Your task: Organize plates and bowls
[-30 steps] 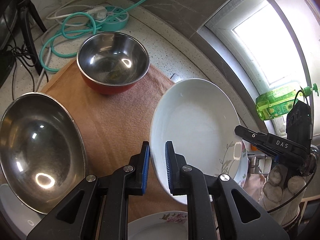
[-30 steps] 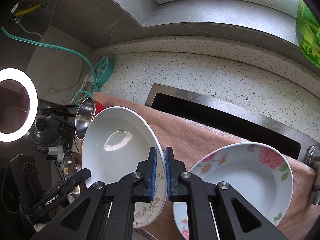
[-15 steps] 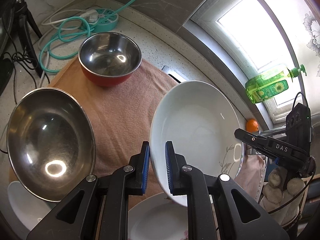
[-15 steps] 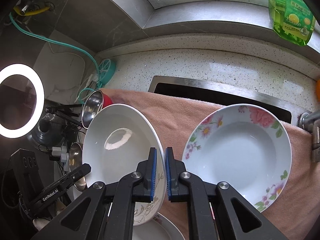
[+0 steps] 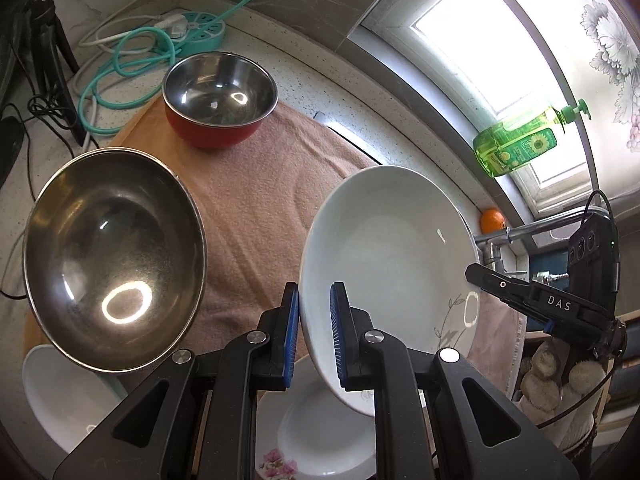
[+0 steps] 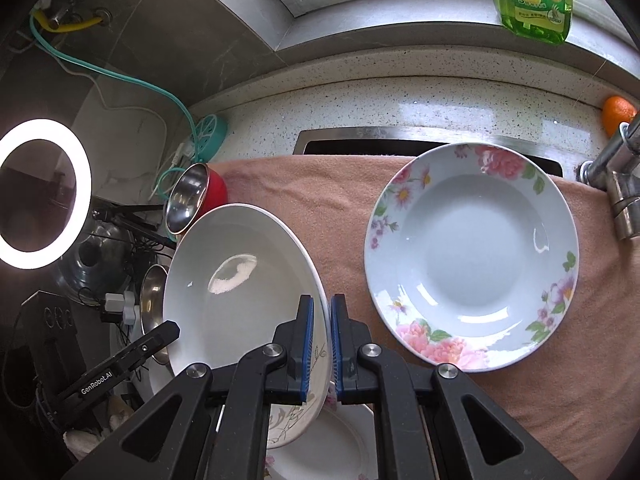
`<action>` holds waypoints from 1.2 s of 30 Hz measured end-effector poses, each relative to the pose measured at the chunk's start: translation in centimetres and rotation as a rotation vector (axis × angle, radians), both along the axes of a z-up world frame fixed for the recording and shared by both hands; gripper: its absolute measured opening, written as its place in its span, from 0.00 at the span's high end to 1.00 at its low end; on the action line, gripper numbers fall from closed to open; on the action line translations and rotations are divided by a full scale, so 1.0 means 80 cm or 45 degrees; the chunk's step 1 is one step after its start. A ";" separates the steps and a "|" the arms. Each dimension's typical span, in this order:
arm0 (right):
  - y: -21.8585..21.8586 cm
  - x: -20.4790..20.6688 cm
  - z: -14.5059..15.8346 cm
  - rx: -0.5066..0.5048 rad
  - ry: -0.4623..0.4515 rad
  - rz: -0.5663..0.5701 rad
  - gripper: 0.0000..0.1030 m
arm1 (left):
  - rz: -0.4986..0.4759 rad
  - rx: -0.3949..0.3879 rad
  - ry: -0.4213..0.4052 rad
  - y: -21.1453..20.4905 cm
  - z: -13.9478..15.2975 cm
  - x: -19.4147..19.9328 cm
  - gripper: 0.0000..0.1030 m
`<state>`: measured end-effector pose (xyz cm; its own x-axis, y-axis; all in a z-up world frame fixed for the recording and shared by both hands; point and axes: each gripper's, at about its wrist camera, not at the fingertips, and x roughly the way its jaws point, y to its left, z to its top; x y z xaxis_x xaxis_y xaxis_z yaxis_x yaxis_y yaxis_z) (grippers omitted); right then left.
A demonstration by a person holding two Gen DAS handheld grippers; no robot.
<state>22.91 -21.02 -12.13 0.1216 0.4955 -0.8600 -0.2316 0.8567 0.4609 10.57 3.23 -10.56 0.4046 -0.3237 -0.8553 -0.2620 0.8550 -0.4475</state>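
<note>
Towel point(image 5: 256, 200) on surface: more of it now shows than a second ago, both views having drawn back; steel bowl point(image 5: 112, 256), red bowl point(image 5: 218, 100) unmoved

White plate point(image 5: 388, 264): lifted, tilted, carried clear; likely bound for a stack

Flowered plate point(image 6: 472, 256): flat on towel, now fully in sight

Left claw point(image 5: 314, 332), right claw point(image 6: 320, 344): each clenched on the white plate's rim

Speckled counter point(image 6: 360, 92) beyond the jaws, spread with a pink towel point(image 5: 256, 200). On the towel: red bowl point(image 5: 220, 94) far ahead of the left jaws, floral plate point(image 6: 472, 256) right of the right jaws. Teal power strip point(image 5: 200, 28) at the counter's corner.
</note>
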 end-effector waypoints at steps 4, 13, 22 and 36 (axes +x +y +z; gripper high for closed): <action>-0.006 -0.016 0.003 0.008 -0.002 -0.029 0.92 | -0.028 -0.010 0.000 -0.001 0.000 -0.008 0.87; -0.025 -0.054 -0.002 0.014 -0.003 -0.093 0.92 | -0.104 -0.012 0.009 -0.009 -0.003 -0.024 0.87; -0.043 -0.099 -0.019 0.013 0.016 -0.156 0.92 | -0.184 -0.008 0.047 -0.018 -0.019 -0.040 0.87; -0.063 -0.150 -0.047 0.026 0.041 -0.224 0.92 | -0.266 0.003 0.099 -0.033 -0.040 -0.062 0.87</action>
